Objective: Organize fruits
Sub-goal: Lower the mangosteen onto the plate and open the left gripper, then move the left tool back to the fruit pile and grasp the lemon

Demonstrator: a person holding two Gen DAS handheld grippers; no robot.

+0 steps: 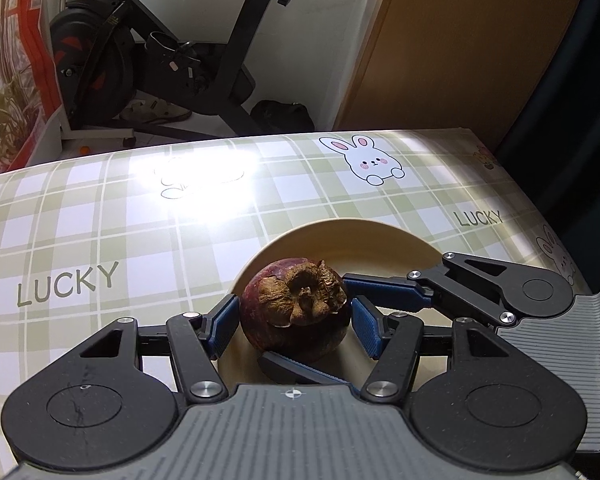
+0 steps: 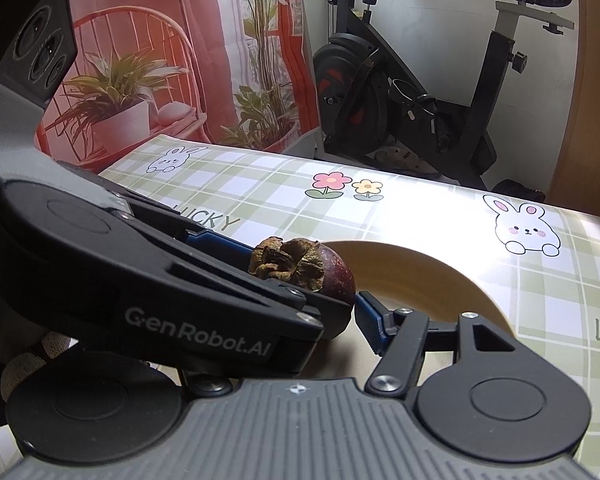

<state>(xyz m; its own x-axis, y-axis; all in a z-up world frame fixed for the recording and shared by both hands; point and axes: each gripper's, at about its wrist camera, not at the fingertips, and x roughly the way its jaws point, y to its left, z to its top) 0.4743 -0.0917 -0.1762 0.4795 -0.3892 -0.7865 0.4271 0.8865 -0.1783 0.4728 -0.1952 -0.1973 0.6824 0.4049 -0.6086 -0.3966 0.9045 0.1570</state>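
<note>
Your worktop (image 1: 80,240), covered in a green checked cloth printed with rabbits, carries a pale round plate (image 1: 380,244) just beyond your two tools. On the plate sits a dark purple mangosteen (image 1: 294,312), its dried brown calyx facing up. Your left hand-held gripper (image 1: 294,322) has its blue pads at 9 and 3 o'clock, seemingly touching the mangosteen, while your right hand-held gripper (image 1: 320,324) brackets it crosswise from 3 o'clock; whether either truly grips I cannot tell.

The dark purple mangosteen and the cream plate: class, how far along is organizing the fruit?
Done: the dark purple mangosteen with its dried brown calyx already sits over the round cream plate. In hand: both the left gripper and right gripper bracket it. Left: letting go and withdrawing; no other fruit is in view.
</note>
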